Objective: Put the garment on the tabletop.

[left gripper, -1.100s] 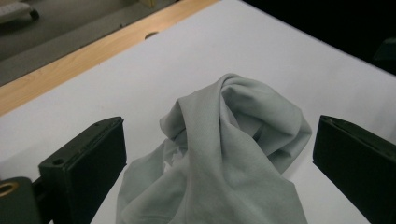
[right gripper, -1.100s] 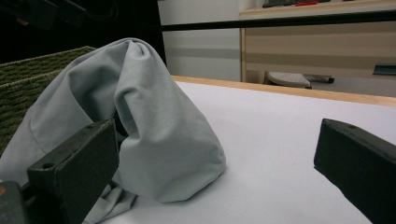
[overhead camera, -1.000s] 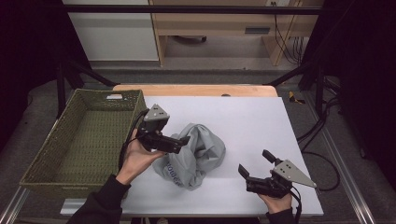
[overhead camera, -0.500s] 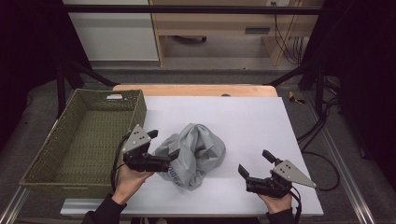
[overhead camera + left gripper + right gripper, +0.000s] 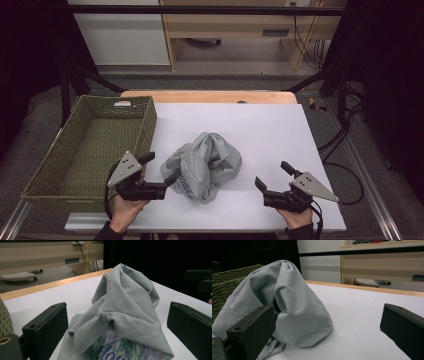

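Leftmost, a woven green basket (image 5: 85, 145) sits just beside the left gripper (image 5: 162, 170), on its outer side; that gripper's jaws stand wide apart with nothing clamped, and the crumpled grey cloth (image 5: 202, 165) lies right in front of them, its near edge, printed with purple lettering, reaching between the jaws in the left gripper view. Further right, on the white table (image 5: 280, 135), the right gripper (image 5: 272, 175) rests apart from the cloth; its jaws are also spread wide and empty, the cloth heaped ahead toward its left jaw.
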Demonstrator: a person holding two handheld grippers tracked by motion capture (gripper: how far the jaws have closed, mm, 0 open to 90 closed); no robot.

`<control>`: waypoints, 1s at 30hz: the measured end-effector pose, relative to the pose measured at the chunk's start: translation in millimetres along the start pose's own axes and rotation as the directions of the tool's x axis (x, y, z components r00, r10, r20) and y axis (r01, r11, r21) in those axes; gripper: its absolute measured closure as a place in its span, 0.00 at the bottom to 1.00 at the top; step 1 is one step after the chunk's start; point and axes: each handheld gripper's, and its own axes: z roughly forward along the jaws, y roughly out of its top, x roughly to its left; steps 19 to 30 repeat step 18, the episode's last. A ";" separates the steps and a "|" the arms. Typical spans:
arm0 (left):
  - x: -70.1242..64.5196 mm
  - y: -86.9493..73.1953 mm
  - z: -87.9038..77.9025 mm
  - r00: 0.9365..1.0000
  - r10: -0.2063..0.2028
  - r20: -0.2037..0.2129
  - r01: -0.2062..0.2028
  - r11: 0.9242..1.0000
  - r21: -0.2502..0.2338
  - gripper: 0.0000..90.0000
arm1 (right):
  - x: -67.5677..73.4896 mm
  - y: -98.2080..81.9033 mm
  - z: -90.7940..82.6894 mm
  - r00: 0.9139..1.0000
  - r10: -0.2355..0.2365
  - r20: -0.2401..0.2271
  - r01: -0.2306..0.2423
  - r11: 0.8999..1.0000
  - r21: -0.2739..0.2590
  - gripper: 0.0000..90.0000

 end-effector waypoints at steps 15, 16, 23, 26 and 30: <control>7.9 -12.4 -12.7 0.999 -0.037 -0.038 0.037 0.999 0.013 0.02 | 0.6 1.3 -7.9 1.000 0.001 -0.003 -0.001 1.000 -0.017 0.00; 8.8 -13.2 -12.7 0.998 -0.037 -0.041 0.038 0.999 0.020 0.02 | 0.8 1.2 -8.3 1.000 0.003 -0.001 -0.003 1.000 -0.015 0.00; 9.9 -15.3 -13.0 0.998 -0.049 -0.041 0.050 0.998 0.028 0.02 | -0.1 1.2 -8.9 1.000 -0.006 -0.001 0.006 1.000 -0.015 0.00; 9.9 -15.3 -13.0 0.998 -0.049 -0.041 0.050 0.998 0.028 0.02 | -0.1 1.2 -8.9 1.000 -0.006 -0.001 0.006 1.000 -0.015 0.00; 9.9 -15.3 -13.0 0.998 -0.049 -0.041 0.050 0.998 0.028 0.02 | -0.1 1.2 -8.9 1.000 -0.006 -0.001 0.006 1.000 -0.015 0.00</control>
